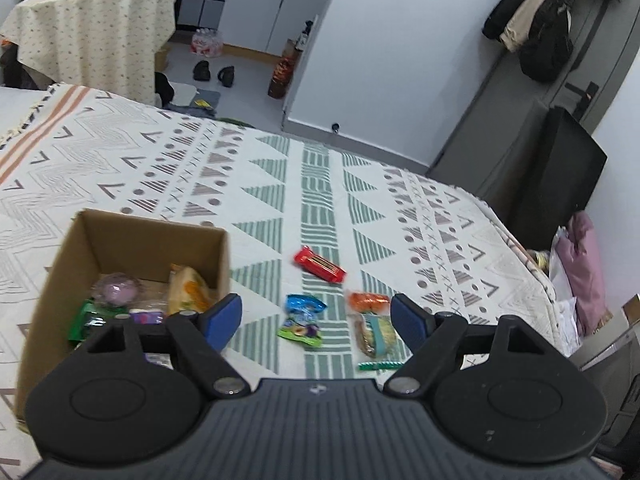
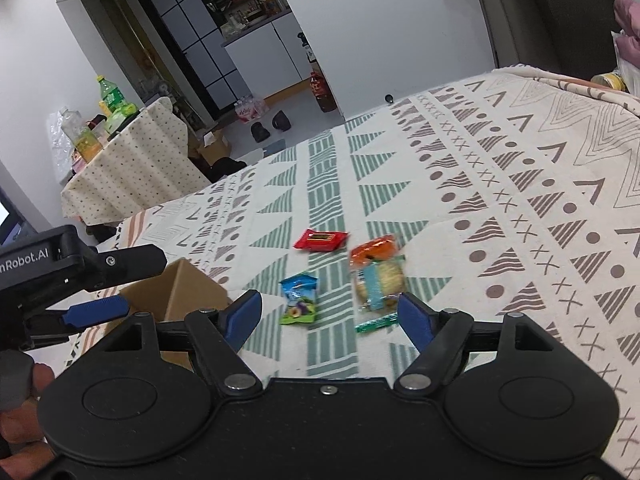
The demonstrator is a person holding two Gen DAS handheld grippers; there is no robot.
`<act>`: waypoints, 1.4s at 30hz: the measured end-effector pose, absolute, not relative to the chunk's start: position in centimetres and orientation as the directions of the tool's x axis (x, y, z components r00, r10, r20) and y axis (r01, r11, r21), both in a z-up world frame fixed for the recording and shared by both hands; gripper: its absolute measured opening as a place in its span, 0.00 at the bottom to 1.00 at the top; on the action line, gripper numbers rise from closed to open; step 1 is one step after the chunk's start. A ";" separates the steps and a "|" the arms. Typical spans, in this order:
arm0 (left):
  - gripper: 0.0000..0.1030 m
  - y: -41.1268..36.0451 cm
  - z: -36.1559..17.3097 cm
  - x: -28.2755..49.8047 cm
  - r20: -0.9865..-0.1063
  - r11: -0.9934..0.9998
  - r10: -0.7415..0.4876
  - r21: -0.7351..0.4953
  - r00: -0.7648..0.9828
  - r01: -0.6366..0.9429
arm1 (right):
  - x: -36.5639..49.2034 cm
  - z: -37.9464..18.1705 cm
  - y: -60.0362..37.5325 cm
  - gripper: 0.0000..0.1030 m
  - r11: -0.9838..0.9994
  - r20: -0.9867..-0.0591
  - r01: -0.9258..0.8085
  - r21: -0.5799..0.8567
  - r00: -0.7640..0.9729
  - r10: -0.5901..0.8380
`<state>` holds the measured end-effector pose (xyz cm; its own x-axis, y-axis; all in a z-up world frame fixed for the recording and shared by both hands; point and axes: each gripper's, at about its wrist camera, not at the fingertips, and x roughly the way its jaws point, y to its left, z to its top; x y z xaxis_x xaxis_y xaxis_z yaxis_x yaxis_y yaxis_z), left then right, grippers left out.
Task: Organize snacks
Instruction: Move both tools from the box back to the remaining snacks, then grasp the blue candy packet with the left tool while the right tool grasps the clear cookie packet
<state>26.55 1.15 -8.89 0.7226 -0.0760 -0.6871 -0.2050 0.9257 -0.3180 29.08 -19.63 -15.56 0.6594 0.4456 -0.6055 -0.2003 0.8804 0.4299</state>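
A cardboard box (image 1: 156, 236) (image 2: 180, 288) sits on the patterned bedspread, holding several snack packs, among them a purple round one (image 1: 116, 289) and a yellow bag (image 1: 188, 290). Loose on the cloth lie a red bar (image 1: 319, 265) (image 2: 321, 239), a blue-green packet (image 1: 302, 320) (image 2: 299, 299), an orange pack (image 1: 367, 301) (image 2: 374, 251), a biscuit pack with a teal band (image 1: 374, 336) (image 2: 378, 284) and a thin green stick (image 1: 380, 365) (image 2: 376, 323). My left gripper (image 1: 316, 318) (image 2: 96, 312) hovers open just right of the box. My right gripper (image 2: 330, 312) is open above the packets, empty.
The bedspread (image 1: 280, 184) (image 2: 500, 184) stretches far beyond the snacks. A cloth-covered side table (image 1: 92, 36) (image 2: 132, 168) with bottles stands past the bed's far edge. A black case (image 1: 560, 176) and pink bags (image 1: 580, 272) sit at the right of the bed. A hand (image 2: 20, 400) holds the left gripper.
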 end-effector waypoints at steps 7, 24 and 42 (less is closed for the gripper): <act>0.73 -0.5 -10.4 28.6 -0.714 0.939 -0.051 -0.272 0.699 -0.210 | 31.2 -17.2 -21.1 0.72 0.877 -0.614 -0.206 0.433 0.645 0.455; 0.56 -2.9 -16.5 35.3 -0.804 0.949 -0.008 -0.193 0.595 -0.249 | 36.4 -21.7 -20.6 0.72 0.864 -0.634 -0.249 0.438 0.595 0.494; 0.54 -2.5 -22.0 38.0 -0.865 0.944 0.039 -0.132 0.499 -0.304 | 38.0 -24.7 -19.0 0.71 0.872 -0.663 -0.295 0.390 0.567 0.488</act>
